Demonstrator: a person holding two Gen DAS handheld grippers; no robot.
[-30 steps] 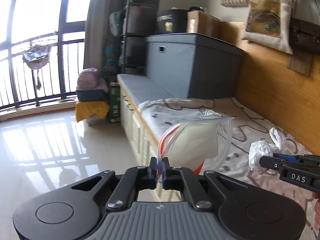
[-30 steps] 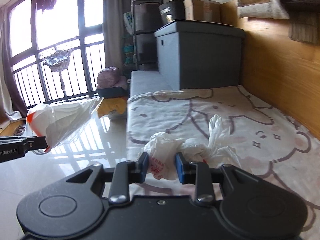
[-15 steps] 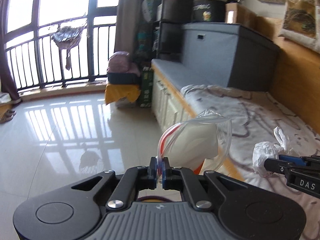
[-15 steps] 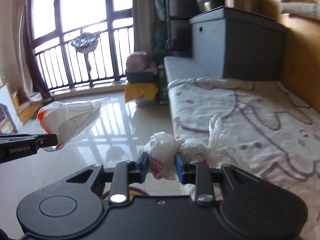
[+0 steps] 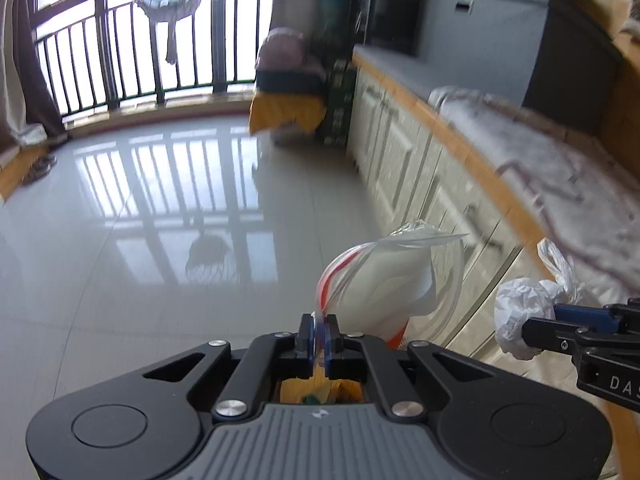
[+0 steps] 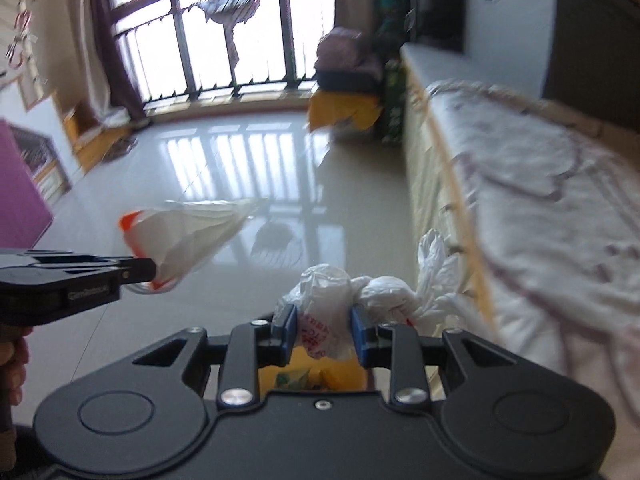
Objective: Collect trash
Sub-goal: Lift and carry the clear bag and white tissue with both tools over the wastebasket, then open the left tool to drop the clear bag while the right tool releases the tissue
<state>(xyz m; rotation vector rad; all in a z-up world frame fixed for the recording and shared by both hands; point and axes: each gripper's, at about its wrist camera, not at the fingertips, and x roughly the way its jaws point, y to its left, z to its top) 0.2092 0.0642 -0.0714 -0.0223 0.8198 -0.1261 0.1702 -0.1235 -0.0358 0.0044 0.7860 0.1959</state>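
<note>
My left gripper (image 5: 319, 330) is shut on a clear plastic wrapper with a red stripe and white paper inside (image 5: 384, 284); it also shows in the right wrist view (image 6: 188, 236), held over the floor. My right gripper (image 6: 324, 330) is shut on a crumpled white plastic bag with red print (image 6: 328, 304), whose loose end (image 6: 432, 276) sticks up beside the bench; the bag also shows in the left wrist view (image 5: 520, 312). Below both grippers I see yellow and green contents of a container (image 6: 312, 376), mostly hidden by the gripper bodies.
A bench with a patterned blanket (image 6: 560, 208) and white cabinet fronts (image 5: 420, 168) runs along the right. Glossy tiled floor (image 5: 140, 220) stretches to a balcony railing (image 5: 140, 52). A yellow-covered stool with bundles (image 5: 288, 100) stands by the bench end.
Both grippers have swung left and down, away from the bench and out over the floor, each still holding its trash. A container with yellow contents has come into view beneath them.
</note>
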